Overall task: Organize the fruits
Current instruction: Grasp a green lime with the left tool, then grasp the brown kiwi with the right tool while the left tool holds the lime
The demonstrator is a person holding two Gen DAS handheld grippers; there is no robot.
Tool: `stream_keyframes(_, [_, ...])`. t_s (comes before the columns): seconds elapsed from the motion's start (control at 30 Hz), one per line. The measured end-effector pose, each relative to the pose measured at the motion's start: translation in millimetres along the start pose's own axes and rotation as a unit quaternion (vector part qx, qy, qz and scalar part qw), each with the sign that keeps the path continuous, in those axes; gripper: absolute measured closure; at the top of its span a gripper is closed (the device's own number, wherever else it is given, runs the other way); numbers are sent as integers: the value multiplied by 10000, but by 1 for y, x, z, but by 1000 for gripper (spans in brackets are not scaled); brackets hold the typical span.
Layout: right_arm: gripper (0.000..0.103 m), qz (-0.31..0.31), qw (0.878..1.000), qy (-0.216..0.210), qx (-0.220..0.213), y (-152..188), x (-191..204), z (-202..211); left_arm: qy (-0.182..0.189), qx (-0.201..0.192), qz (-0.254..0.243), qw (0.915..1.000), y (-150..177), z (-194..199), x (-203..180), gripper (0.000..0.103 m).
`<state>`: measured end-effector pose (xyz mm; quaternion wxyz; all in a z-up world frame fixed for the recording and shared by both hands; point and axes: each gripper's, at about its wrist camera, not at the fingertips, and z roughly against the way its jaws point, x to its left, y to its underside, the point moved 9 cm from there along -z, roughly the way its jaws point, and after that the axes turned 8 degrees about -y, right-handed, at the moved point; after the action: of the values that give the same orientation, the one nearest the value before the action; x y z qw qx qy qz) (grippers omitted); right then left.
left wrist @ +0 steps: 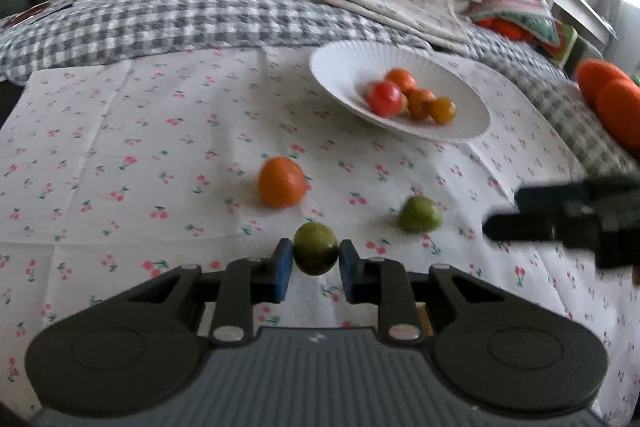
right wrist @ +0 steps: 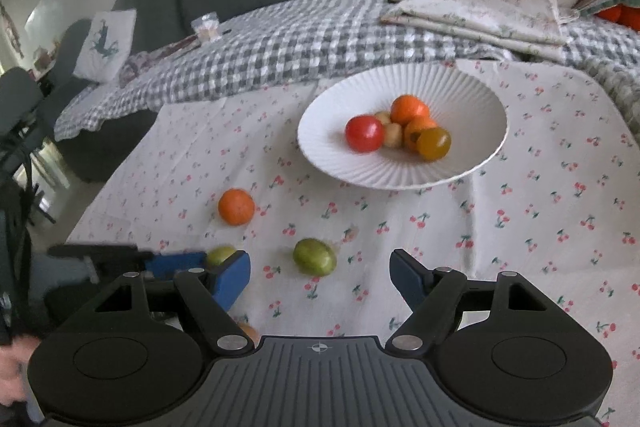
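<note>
Between blue pads of left gripper (left wrist: 315,259): green fruit (left wrist: 315,253), pinched at widest part, above cloth (left wrist: 120,147). Small, light, smooth, roundish; likely slippery, bruisable. Right gripper (right wrist: 320,273) spread wide, empty. Plate (left wrist: 344,67) beyond.

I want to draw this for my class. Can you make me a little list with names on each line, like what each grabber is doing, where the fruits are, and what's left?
left gripper: fingers shut on a green fruit
right gripper: open, holding nothing
plate: white, ribbed, on the cherry-print cloth
fruits in plate: one red fruit, several orange and yellowish ones
loose on cloth: an orange fruit and a second green fruit
left to do: three fruits not yet in the plate, counting the held one
</note>
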<state>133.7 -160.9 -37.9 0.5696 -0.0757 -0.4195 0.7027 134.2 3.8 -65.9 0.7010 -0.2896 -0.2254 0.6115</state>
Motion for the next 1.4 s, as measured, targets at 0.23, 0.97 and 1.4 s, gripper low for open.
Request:
stream_keyframes(0.23, [25,430,9964,-522,516,23,31,-15,-17,-36,83,10000,-2,2,7,80])
stream_keyframes(0.97, [75,1377,9853,-378,943,54,65,-41,-76,-91,98,9999,-5,5,11,80])
stream_keyframes(1.4, [75,1236,9901,-208,635,32,51,-27,-71,-130,23,9999,-7,6,7,80])
